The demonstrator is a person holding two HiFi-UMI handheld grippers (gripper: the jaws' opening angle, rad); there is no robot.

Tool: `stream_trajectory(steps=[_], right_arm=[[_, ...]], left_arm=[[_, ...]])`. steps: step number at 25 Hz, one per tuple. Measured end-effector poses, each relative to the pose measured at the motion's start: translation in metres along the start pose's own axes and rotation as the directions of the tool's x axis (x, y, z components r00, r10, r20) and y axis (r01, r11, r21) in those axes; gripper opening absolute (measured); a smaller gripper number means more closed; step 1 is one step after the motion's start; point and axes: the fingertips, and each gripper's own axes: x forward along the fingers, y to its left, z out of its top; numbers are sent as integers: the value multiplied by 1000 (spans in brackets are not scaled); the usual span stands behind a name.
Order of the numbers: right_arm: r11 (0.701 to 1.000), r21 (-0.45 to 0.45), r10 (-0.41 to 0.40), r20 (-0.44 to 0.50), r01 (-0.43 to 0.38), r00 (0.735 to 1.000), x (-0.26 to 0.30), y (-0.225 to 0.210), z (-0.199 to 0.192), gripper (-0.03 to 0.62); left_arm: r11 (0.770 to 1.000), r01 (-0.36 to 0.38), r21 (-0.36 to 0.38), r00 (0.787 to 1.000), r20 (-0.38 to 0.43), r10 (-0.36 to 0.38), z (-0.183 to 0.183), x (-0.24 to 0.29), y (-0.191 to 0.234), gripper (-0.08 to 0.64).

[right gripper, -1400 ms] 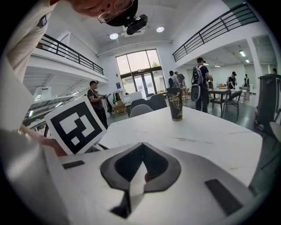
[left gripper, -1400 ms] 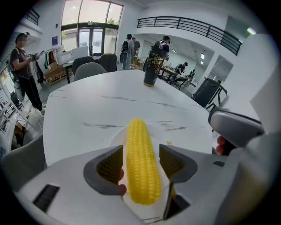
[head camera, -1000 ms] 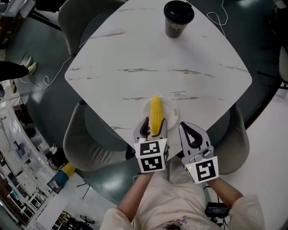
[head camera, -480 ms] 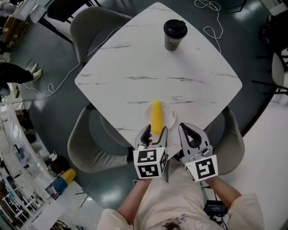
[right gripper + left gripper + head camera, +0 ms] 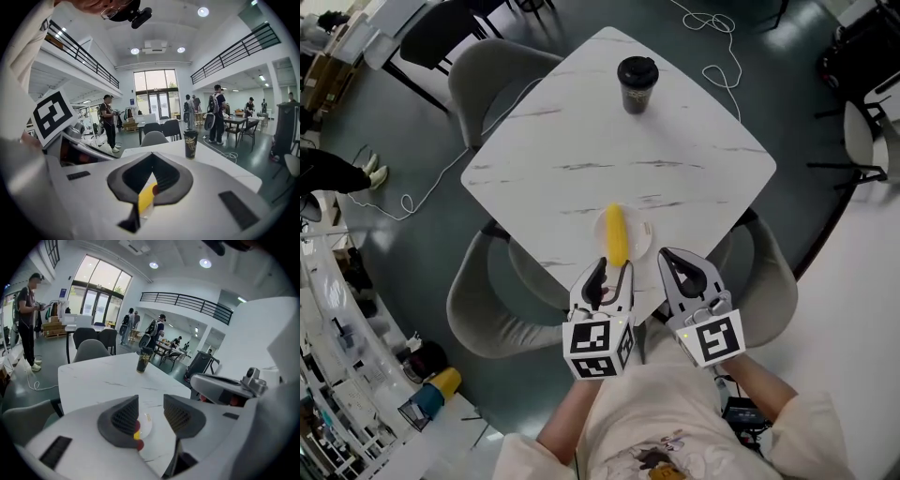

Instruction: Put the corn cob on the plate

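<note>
Lying on the small white plate [image 5: 644, 236], the corn cob [image 5: 617, 234] sits near the closest corner of the marble tabletop [image 5: 675, 141] (a dark lidded cup [image 5: 636, 84] stands toward the far corner). The left gripper [image 5: 607, 270] hovers just short of the cob, its jaws partly open and closing on nothing. The right gripper [image 5: 673, 261] hangs beside it, jaws tip to tip, empty.
</note>
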Motion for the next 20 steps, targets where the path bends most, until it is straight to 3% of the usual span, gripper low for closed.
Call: stream_trajectory(steps=[6, 10, 15, 20], right_arm=[[1000, -17, -23, 20, 24, 1000, -29, 8, 10, 3], [999, -23, -36, 30, 37, 999, -43, 20, 14, 3], [999, -5, -34, 58, 35, 998, -54, 36, 30, 5], [1000, -19, -14, 85, 16, 996, -66, 57, 41, 5]], left_arm=[[994, 12, 111, 999, 44, -16, 14, -37, -19, 166], [995, 35, 93, 998, 50, -40, 6, -56, -25, 165], [997, -5, 81, 996, 90, -2, -1, -85, -21, 18], [999, 4, 53, 994, 108, -10, -6, -109, -26, 13]])
